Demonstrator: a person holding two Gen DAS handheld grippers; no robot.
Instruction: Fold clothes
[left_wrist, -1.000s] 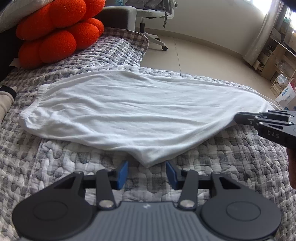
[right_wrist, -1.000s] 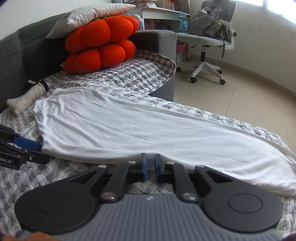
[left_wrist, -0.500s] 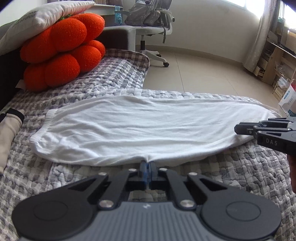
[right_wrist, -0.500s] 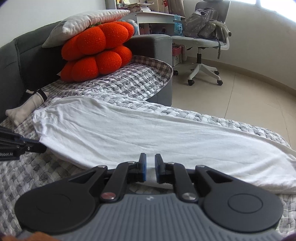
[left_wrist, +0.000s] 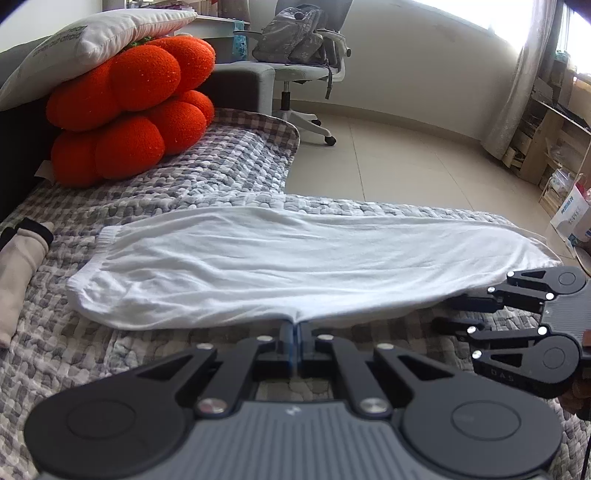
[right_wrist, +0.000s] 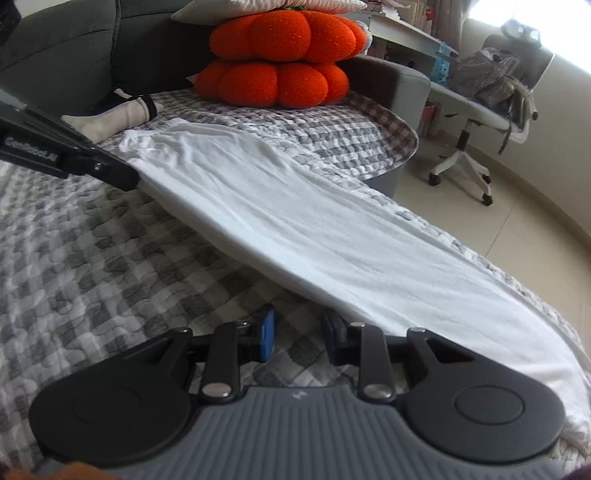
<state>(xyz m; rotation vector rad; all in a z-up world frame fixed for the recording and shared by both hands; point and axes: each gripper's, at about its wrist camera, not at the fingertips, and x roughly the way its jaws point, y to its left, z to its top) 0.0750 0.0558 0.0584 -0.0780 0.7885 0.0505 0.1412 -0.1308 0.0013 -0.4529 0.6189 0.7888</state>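
Left wrist: one white garment (left_wrist: 295, 262), two orange cushions (left_wrist: 129, 110).

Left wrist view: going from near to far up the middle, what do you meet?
Closed left tongs → white cloth garment → grey-and-white checked quilted cover → beige tiled floor → grey swivel chair

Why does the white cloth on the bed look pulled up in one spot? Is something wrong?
Nothing looks wrong. The left gripper is pinched shut on the near edge of the white cloth, so the edge rises to a little peak there. The right gripper, its jaws opening, has nothing between them.
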